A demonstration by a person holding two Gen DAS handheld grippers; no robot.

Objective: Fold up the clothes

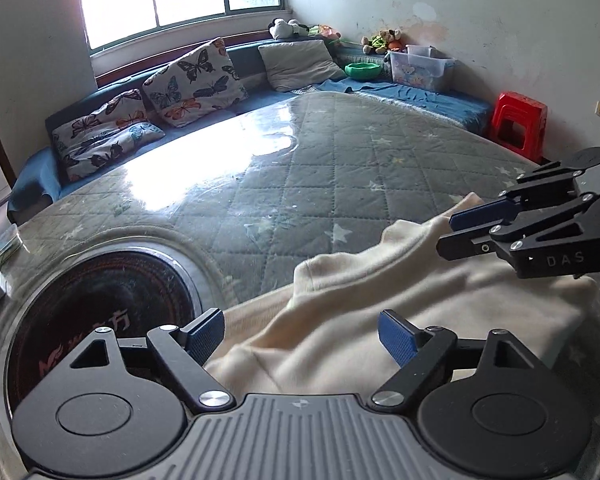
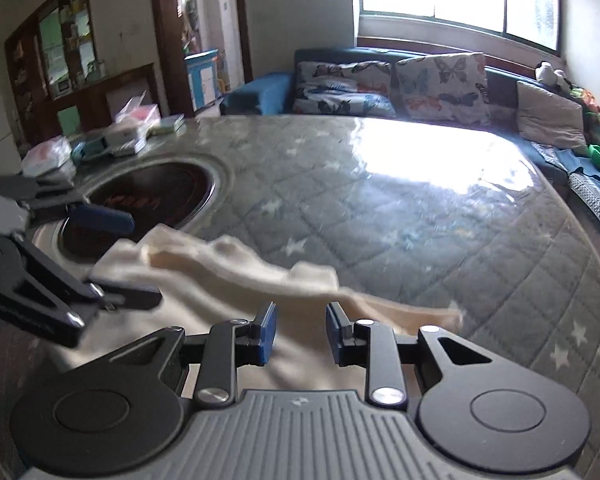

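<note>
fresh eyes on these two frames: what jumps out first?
The cream garment lies rumpled at the near edge of the quilted table cover, with both hand-held grippers open over it: the left hand-held gripper and the right hand-held gripper. Next is the dark round inset cooktop to the garment's left, then the window glare across the glossy cover.

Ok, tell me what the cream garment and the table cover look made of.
Cream garment: soft knit or fleece, matte, slumping in thick rounded folds; the exact fabric is unclear.
Table cover: grey quilted cloth with stitched diamonds and stars, apparently under a glossy clear sheet, given the window glare.
</note>
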